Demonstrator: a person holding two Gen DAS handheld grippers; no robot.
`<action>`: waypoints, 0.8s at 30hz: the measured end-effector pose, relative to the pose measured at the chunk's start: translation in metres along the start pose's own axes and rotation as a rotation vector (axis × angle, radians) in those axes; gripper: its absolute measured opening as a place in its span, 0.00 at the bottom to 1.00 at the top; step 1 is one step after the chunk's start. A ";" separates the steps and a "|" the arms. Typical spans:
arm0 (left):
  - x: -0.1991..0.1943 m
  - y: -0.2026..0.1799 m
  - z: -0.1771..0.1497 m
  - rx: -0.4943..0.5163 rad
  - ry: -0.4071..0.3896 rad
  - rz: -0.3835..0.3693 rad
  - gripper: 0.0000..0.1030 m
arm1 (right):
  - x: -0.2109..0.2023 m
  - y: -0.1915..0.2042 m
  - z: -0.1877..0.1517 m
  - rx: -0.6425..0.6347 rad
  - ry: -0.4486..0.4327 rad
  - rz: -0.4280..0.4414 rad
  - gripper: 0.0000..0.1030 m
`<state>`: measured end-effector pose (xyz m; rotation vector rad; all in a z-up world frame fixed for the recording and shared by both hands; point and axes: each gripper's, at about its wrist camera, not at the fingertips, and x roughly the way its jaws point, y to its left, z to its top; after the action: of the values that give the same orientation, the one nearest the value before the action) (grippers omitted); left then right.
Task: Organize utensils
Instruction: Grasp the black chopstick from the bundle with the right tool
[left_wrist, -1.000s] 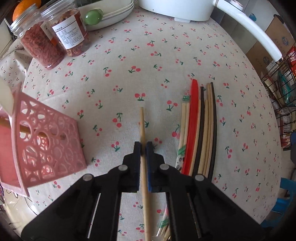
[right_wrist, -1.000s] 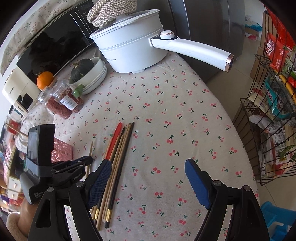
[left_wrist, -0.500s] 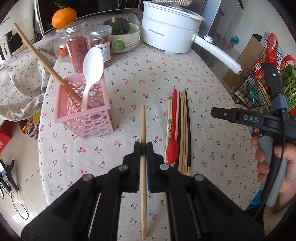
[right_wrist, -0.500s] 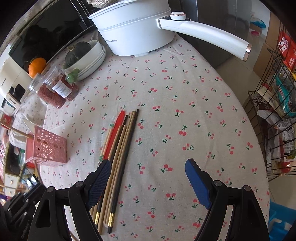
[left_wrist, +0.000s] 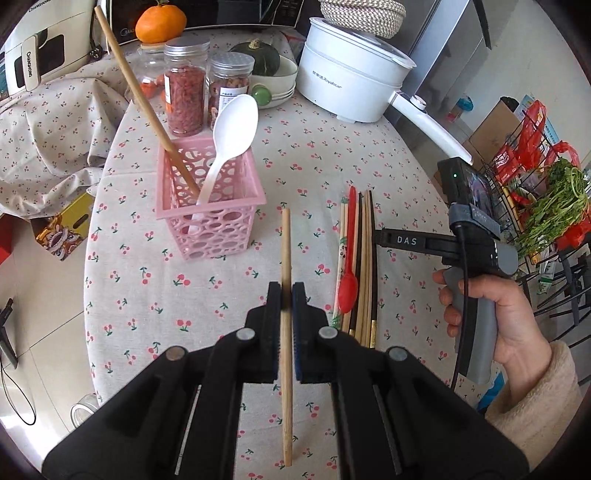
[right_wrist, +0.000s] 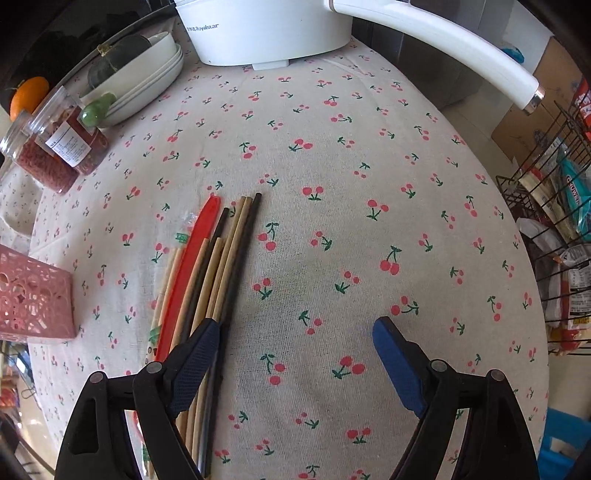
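Note:
My left gripper is shut on a wooden chopstick and holds it in the air above the table, right of a pink perforated basket. The basket holds a white spoon and a long wooden chopstick. A row of chopsticks with a red spoon lies on the cloth to the right. My right gripper is open and empty low over the table, its left finger above that row. The red spoon and the basket show there too.
Two jars of red dried goods, a bowl stack with a green squash, an orange and a white electric pot with a long handle stand at the back. A wire rack stands right of the table.
My left gripper has lifted and pulled back with the chopstick, bringing the whole basket into view. My right gripper has come lower and closer to the row of chopsticks.

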<state>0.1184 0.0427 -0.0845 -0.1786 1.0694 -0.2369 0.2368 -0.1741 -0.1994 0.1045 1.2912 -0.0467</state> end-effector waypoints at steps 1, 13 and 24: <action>0.000 0.001 0.000 -0.002 -0.001 -0.002 0.06 | 0.000 0.003 0.000 -0.005 -0.009 -0.010 0.85; -0.003 0.010 -0.001 -0.024 0.000 -0.003 0.06 | 0.004 -0.003 0.008 0.031 0.068 -0.059 0.86; -0.001 0.009 -0.001 -0.017 0.001 0.004 0.06 | 0.003 0.011 0.009 -0.053 -0.009 -0.046 0.49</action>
<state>0.1181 0.0518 -0.0870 -0.1916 1.0728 -0.2238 0.2476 -0.1644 -0.1988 0.0296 1.2852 -0.0522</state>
